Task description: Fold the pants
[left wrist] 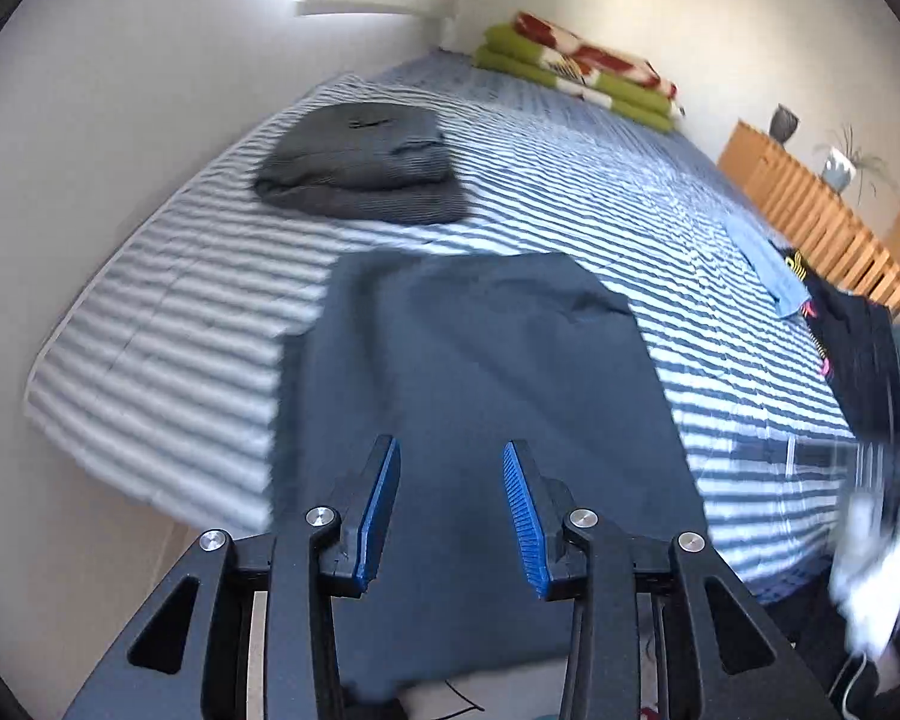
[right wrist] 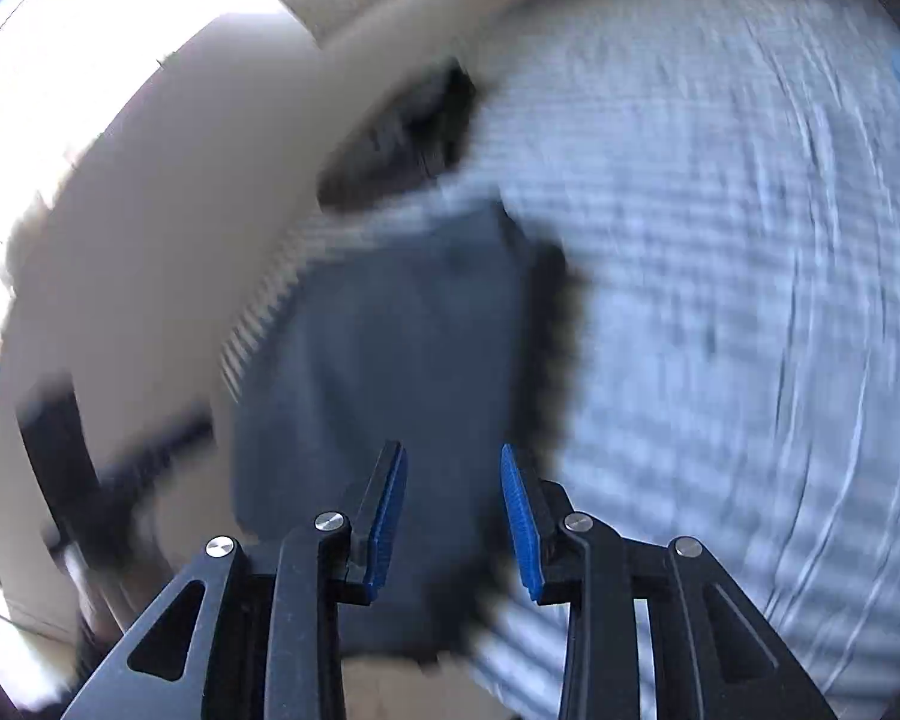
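Both my claws are spread and pinch nothing, left gripper (left wrist: 451,510) and right gripper (right wrist: 453,513) hovering over the dark pants (left wrist: 480,420), which lie as a flat folded panel at centre frame on the striped bedspread (left wrist: 660,192), near edge overhanging, likely staged for another fold.

Both grippers, left (left wrist: 451,510) and right (right wrist: 453,513), have black angular linkage arms, silver round screws and ribbed blue fingers (left wrist: 525,516).
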Available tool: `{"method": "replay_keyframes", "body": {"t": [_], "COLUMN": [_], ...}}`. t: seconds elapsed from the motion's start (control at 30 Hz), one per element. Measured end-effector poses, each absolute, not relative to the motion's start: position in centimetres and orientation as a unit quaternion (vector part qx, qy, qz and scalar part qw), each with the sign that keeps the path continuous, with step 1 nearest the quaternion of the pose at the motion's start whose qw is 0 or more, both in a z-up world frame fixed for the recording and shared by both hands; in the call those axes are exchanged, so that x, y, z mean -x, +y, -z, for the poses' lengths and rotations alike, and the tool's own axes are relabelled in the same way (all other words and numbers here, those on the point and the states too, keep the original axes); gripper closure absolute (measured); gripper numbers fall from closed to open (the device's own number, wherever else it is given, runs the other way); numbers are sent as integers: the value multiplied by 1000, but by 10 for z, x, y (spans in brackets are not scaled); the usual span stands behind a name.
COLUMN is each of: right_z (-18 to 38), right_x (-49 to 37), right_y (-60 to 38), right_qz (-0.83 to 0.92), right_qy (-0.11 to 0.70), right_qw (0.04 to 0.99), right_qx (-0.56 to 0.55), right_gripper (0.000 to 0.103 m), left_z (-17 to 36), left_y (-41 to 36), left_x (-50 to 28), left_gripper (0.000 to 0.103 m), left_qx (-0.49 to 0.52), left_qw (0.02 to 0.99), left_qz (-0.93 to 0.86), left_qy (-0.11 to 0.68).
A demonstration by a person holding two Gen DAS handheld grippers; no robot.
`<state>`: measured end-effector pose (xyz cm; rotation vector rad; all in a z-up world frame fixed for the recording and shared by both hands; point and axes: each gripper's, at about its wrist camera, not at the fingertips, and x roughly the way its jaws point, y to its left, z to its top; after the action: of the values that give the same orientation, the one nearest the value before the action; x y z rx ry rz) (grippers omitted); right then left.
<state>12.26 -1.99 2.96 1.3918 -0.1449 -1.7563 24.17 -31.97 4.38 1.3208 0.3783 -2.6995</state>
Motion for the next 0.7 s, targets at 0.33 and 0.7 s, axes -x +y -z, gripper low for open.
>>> {"method": "replay_keyframes", "body": {"t": [0.33, 0.7], "right_z": [-9, -2], "right_x": [-186, -212], "right_y": [-28, -40], "right_qz": [702, 722], "right_qy": [8, 83], "right_qw": [498, 527], "right_qx": [-509, -440], "right_gripper": [71, 69], "left_z": [-66, -32], "left_y": [-242, -152], "left_x": [-139, -11], "left_gripper": [53, 47], "left_qx": [-475, -538], "left_qw": [-7, -20], "left_qz": [879, 833], "left_qy": [34, -129]}}
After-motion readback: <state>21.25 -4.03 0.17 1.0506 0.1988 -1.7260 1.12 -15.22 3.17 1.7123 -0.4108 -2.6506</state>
